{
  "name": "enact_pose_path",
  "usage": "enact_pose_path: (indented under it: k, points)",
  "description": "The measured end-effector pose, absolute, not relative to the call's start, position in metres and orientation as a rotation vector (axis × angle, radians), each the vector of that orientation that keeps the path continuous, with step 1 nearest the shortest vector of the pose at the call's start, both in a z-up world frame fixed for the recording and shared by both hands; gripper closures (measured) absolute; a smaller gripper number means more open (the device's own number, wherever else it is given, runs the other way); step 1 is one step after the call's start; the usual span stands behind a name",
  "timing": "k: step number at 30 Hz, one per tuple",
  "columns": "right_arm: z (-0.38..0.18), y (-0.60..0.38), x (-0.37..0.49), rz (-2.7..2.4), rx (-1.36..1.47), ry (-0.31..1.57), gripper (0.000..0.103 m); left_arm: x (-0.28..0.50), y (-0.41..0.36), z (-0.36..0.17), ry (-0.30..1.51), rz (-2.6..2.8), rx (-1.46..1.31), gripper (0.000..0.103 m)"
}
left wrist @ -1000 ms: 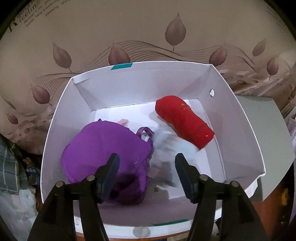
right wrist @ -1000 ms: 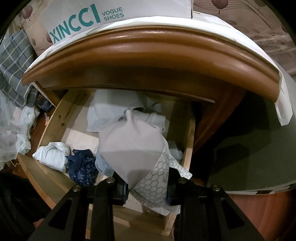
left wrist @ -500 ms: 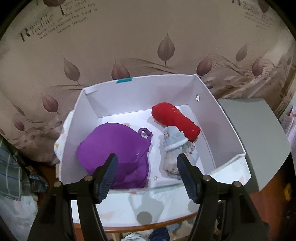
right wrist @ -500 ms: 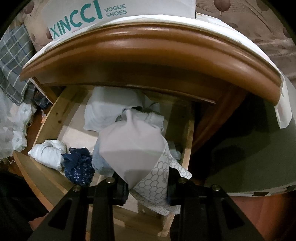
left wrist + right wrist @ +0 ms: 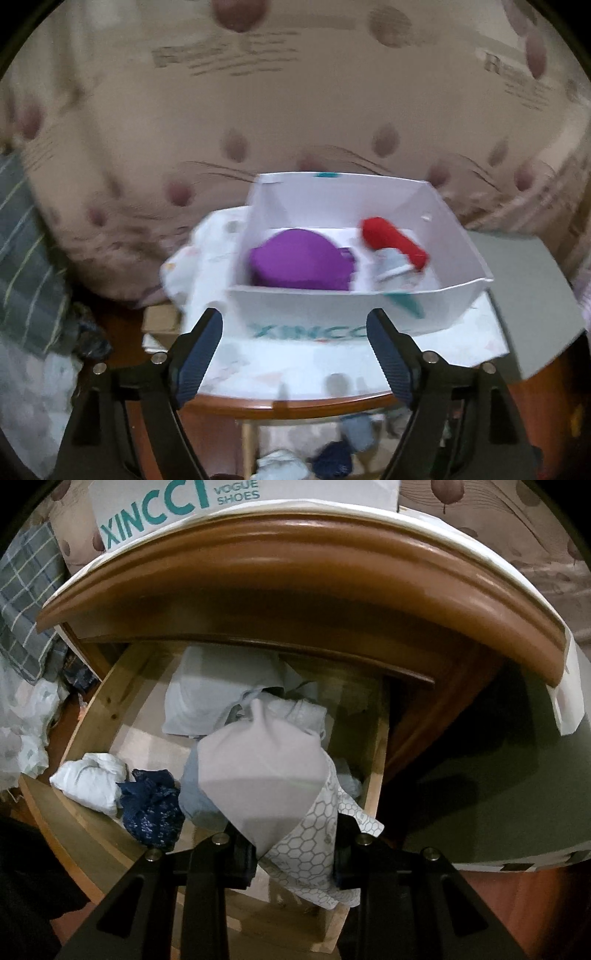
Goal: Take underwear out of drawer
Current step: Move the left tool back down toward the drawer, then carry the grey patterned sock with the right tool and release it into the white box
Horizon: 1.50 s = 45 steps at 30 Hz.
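Left claw [image 5: 295, 347] had pulled back from white box [image 5: 332, 314], jaws just opening, nothing between. Right claw [image 5: 295, 849] clamped on grey underwear [image 5: 258, 775], drawer [image 5: 373, 775] beneath.

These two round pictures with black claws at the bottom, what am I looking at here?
Each picture comes from a camera on a hand-held two-finger gripper, looking along its fingers. In the left view, the left gripper is open and empty; its jaws have just been opening. It faces a white shoebox holding a purple garment, a red roll and a pale bundle. In the right view, the right gripper is clamped on pale underwear above the open wooden drawer, which holds more clothes.
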State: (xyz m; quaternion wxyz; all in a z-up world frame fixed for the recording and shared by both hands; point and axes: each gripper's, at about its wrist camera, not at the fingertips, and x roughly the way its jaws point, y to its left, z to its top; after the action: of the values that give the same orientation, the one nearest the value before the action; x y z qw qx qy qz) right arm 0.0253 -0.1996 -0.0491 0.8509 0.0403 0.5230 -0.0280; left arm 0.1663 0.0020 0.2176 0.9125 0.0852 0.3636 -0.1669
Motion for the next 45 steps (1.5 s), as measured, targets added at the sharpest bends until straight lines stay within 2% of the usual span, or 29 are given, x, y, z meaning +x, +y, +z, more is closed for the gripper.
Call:
enact_pose_path:
  k: [9, 18, 23, 36, 45]
  points:
    - [-0.042, -0.195, 0.020, -0.073, 0.059, 1.095, 0.074, 0.151, 0.070, 0.136, 0.736, -0.085, 0.173, 0.019]
    - [-0.030, -0.186, 0.018, -0.112, 0.042, 1.104, 0.074, 0.140, 0.082, 0.059, 0.795, -0.030, 0.175, 0.019]
    - [-0.014, -0.180, 0.015, -0.123, 0.043, 1.113, 0.074, 0.131, 0.071, 0.050, 0.746, -0.007, 0.306, 0.019]
    - [0.046, -0.177, 0.009, -0.129, 0.090, 1.117, 0.074, 0.136, 0.081, 0.042, 0.839, -0.080, 0.174, 0.016]
    - [0.127, -0.187, 0.009, -0.097, 0.067, 1.031, 0.074, 0.138, 0.084, 0.042, 0.839, -0.066, 0.157, 0.014]
